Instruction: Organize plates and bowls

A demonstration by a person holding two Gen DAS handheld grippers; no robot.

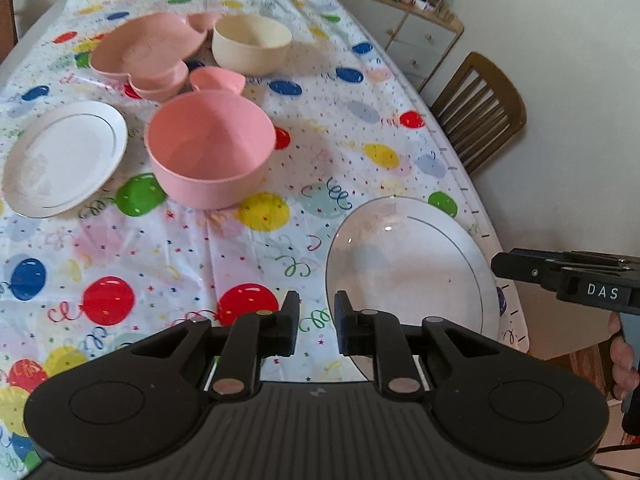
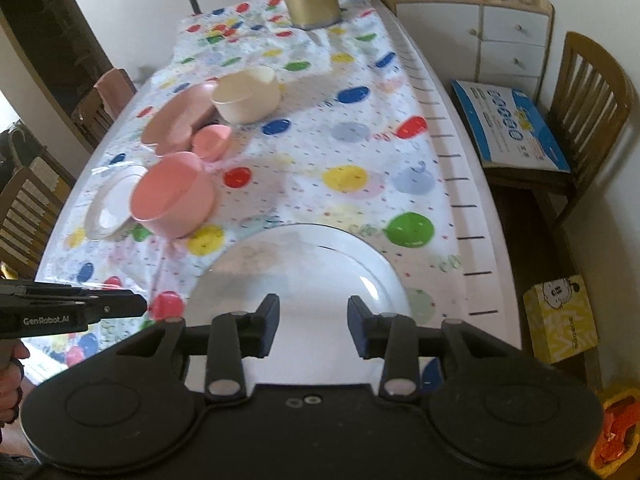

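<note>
The left tongs stand slightly parted and empty above the balloon-print cloth on the tabletop; the right tongs are spread wider, also empty, over a large white gold-rimmed plate lying near the table's edge. Farther off sit a big pink plastic bowl, a second white plate beside it, a pink heart-shaped dish resting on small pink bowls, and a cream bowl. Judging by this scatter, sorting is barely begun: plates remain unstacked, bowls un-nested.
</note>
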